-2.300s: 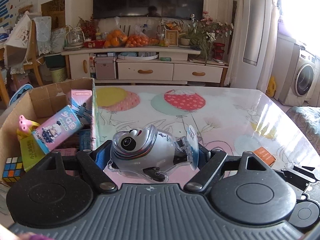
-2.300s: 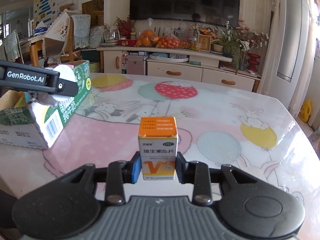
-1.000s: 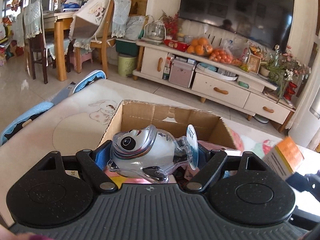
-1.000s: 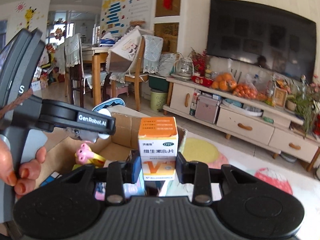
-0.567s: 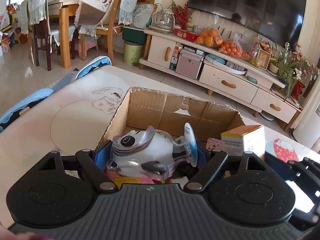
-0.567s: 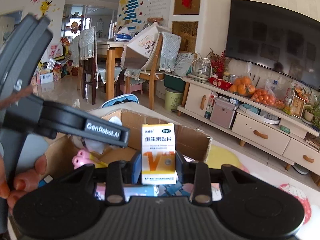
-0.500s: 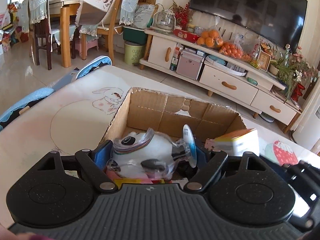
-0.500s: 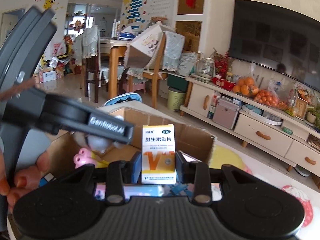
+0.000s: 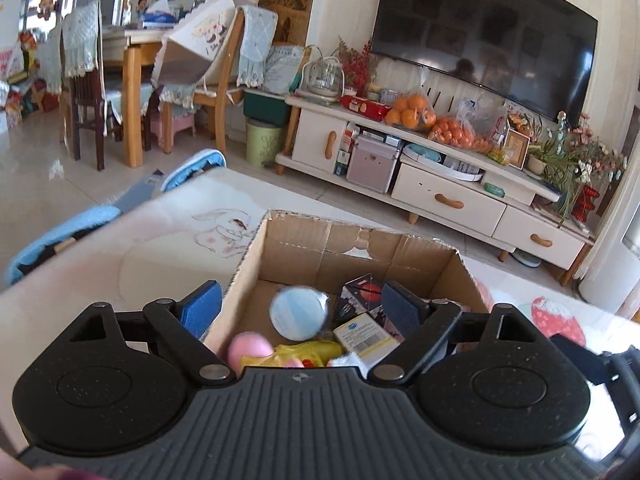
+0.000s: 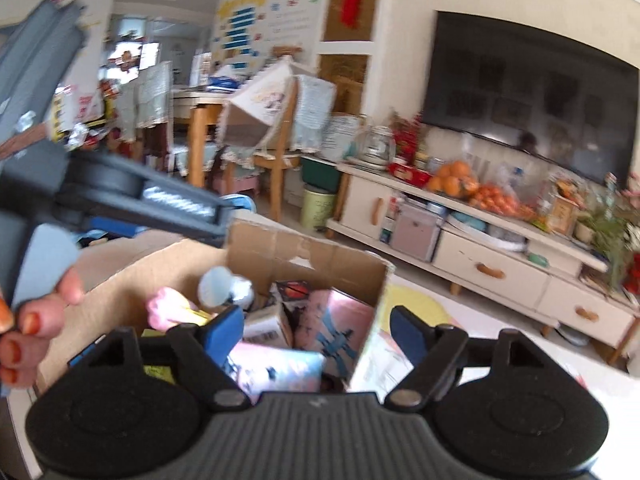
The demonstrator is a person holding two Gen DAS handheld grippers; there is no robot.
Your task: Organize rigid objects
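Observation:
An open cardboard box (image 9: 352, 240) stands on the table and also shows in the right wrist view (image 10: 304, 256). My left gripper (image 9: 302, 308) is open and empty above it. The panda toy (image 9: 298, 312) lies blurred inside the box, seen too in the right wrist view (image 10: 224, 286). The white medicine box (image 9: 366, 336) lies in the box beside it (image 10: 268, 326). My right gripper (image 10: 318, 328) is open and empty over the box's right wall. The left gripper's body (image 10: 120, 196) crosses the right wrist view at left.
The box also holds a pink and yellow toy (image 9: 280, 354), a dark carton (image 9: 360, 296) and pink cartons (image 10: 332, 332). The table (image 9: 120, 256) has a pastel cartoon cover. A TV cabinet (image 9: 440, 196) and a dining chair (image 9: 212, 92) stand beyond.
Both grippers have opened. The panda toy and the medicine box have dropped from them into the cardboard box. Before that both grippers carried them left over the box.

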